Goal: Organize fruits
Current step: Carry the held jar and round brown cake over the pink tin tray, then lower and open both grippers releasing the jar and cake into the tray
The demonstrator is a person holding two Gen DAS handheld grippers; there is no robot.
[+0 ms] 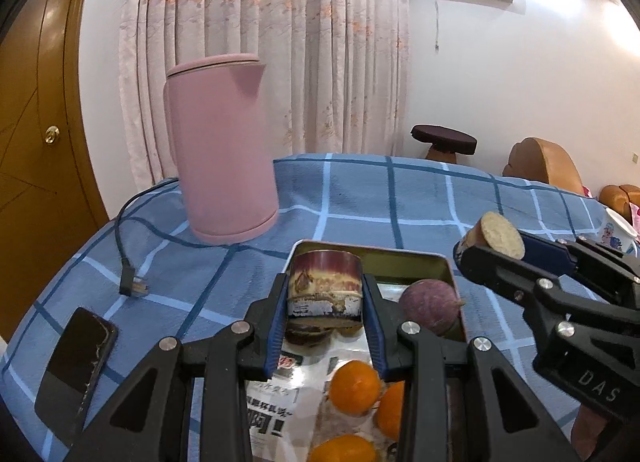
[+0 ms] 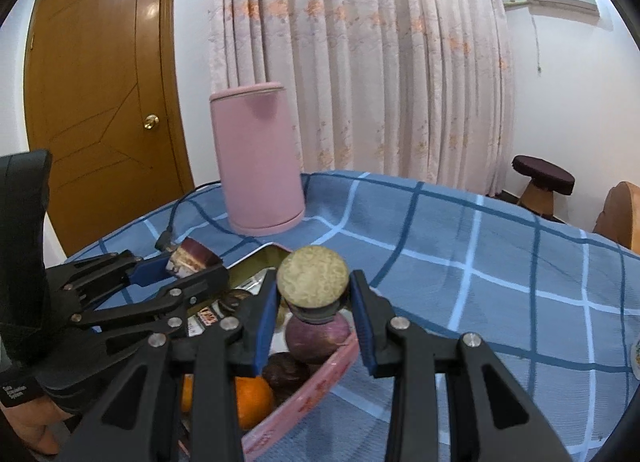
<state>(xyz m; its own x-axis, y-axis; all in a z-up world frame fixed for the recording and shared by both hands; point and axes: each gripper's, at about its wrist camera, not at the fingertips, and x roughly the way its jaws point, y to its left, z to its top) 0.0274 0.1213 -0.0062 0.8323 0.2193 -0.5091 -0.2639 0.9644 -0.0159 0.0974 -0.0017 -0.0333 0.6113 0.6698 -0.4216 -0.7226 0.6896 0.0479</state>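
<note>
My left gripper (image 1: 325,300) is shut on a short piece of sugarcane (image 1: 325,288) with dark red skin, held above the metal tin tray (image 1: 444,268). My right gripper (image 2: 314,298) is shut on another sugarcane piece (image 2: 313,282), its pale cut end facing the camera, also above the tray (image 2: 312,390). In the tray lie a purple passion fruit (image 1: 430,306), several oranges (image 1: 356,386) and a printed bag (image 1: 272,398). The right gripper also shows at the right of the left wrist view (image 1: 492,246); the left gripper shows at the left of the right wrist view (image 2: 188,266).
A pink electric kettle (image 1: 222,149) stands at the back of the blue checked tablecloth (image 1: 400,197), its cord and plug (image 1: 134,286) trailing left. A black phone (image 1: 76,370) lies at the front left. A paper cup (image 1: 618,229) stands at the far right.
</note>
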